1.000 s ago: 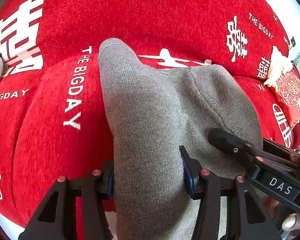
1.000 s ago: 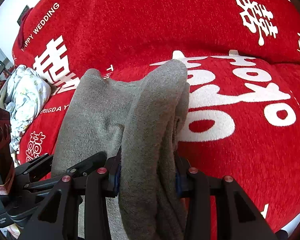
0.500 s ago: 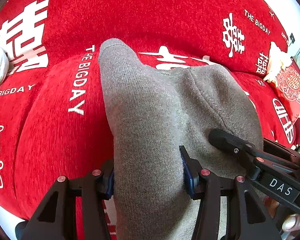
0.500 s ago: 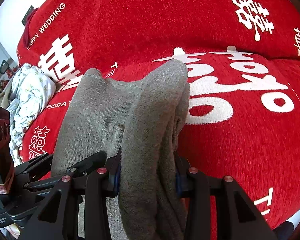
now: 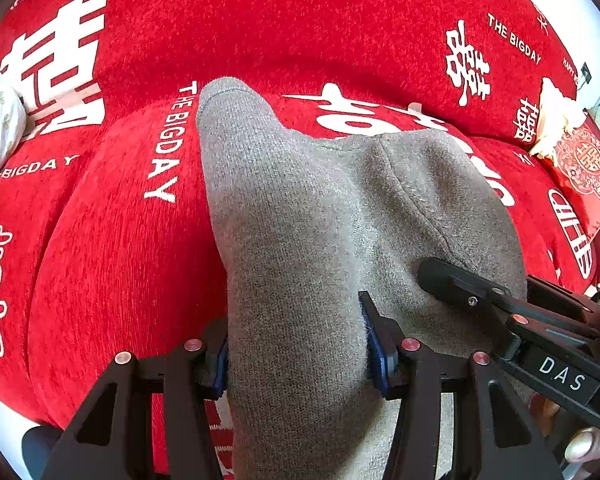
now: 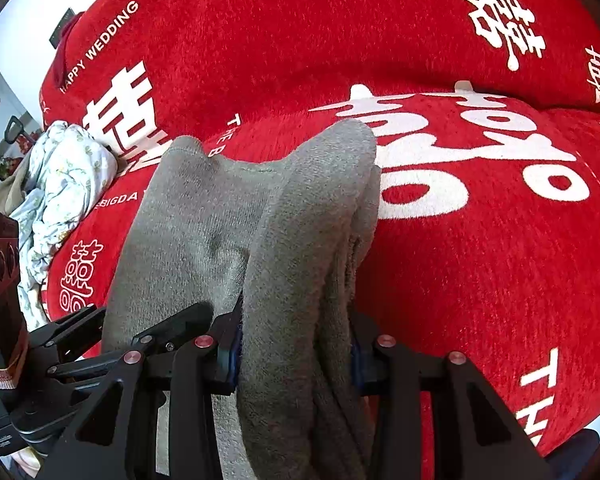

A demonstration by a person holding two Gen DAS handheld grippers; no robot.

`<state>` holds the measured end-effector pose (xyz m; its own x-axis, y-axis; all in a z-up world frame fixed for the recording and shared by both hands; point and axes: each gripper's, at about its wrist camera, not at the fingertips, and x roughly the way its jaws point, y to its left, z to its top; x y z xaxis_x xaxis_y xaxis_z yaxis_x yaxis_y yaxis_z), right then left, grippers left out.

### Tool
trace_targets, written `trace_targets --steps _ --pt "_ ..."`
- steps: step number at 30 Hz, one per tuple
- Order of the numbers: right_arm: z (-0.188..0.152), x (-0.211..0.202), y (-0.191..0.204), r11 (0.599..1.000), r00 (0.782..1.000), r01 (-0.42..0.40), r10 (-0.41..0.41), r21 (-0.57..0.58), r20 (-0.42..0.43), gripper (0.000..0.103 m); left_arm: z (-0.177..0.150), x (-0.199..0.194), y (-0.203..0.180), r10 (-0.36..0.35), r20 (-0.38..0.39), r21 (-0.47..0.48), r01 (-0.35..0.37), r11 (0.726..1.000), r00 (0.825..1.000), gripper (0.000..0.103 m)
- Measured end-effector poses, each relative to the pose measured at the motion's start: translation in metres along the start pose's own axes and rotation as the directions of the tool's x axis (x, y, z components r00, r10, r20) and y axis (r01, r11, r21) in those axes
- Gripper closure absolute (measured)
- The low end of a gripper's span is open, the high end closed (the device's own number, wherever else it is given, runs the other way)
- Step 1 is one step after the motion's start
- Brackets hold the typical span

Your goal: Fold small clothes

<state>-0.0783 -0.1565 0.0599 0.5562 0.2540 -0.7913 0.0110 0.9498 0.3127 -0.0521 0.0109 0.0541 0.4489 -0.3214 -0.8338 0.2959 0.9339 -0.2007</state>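
Note:
A grey knitted garment (image 5: 324,216) hangs in the air over a red sofa, held by both grippers. My left gripper (image 5: 296,344) is shut on a thick fold of its left side, and the fabric bulges out between the blue pads. In the right wrist view my right gripper (image 6: 296,344) is shut on a bunched fold of the same grey garment (image 6: 300,216) at its right side. The cloth stretches slack between the two grippers. The right gripper (image 5: 500,304) shows at the lower right of the left wrist view, and the left gripper (image 6: 112,344) at the lower left of the right wrist view.
The red sofa cover (image 5: 300,20) with white lettering fills both views. A crumpled white floral cloth (image 6: 60,184) lies at the sofa's left end. A red and cream cushion (image 5: 572,144) sits at the right end. A person's fingers (image 5: 584,444) show at the lower right.
Both grippers have shifted together across the sofa with the grey garment held the same way; the sofa's lettering has slid a little in both views. The grips have not changed.

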Motion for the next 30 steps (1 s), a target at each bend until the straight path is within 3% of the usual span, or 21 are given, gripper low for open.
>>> trace_targets --steps 12,16,19,21,23,27,30 --pt "-0.009 0.006 -0.002 1.000 1.000 0.017 -0.017 -0.020 0.012 0.060 -0.009 0.006 -0.001 0.011 0.030 0.022 -0.011 1.000 0.999 0.049" --pt "-0.013 0.010 -0.009 1.000 1.000 0.007 -0.007 -0.017 0.012 0.060 -0.014 0.007 0.002 0.007 0.057 0.022 -0.008 1.000 0.998 0.041" --pt "-0.014 0.011 -0.017 1.000 1.000 -0.020 0.020 -0.007 0.014 0.054 -0.018 0.006 0.007 0.003 0.077 0.015 -0.004 1.000 0.997 0.036" --pt "-0.013 0.009 -0.023 1.000 1.000 -0.017 0.017 0.002 0.016 0.042 -0.018 0.002 0.008 0.002 0.076 0.014 -0.003 1.000 0.997 0.035" --pt "-0.011 -0.001 -0.030 0.999 0.999 -0.004 0.002 0.033 0.049 0.041 -0.015 -0.009 0.011 0.000 0.089 -0.005 0.000 1.000 0.996 0.036" --pt "0.001 -0.030 -0.027 1.000 0.984 0.009 -0.010 0.011 0.177 0.040 0.003 -0.030 0.025 0.031 0.166 -0.071 -0.020 0.997 0.986 0.036" --pt "0.014 -0.036 -0.014 0.997 0.978 -0.061 0.069 -0.046 0.199 0.033 0.022 -0.017 0.027 0.141 0.112 -0.067 -0.134 0.989 0.984 0.036"
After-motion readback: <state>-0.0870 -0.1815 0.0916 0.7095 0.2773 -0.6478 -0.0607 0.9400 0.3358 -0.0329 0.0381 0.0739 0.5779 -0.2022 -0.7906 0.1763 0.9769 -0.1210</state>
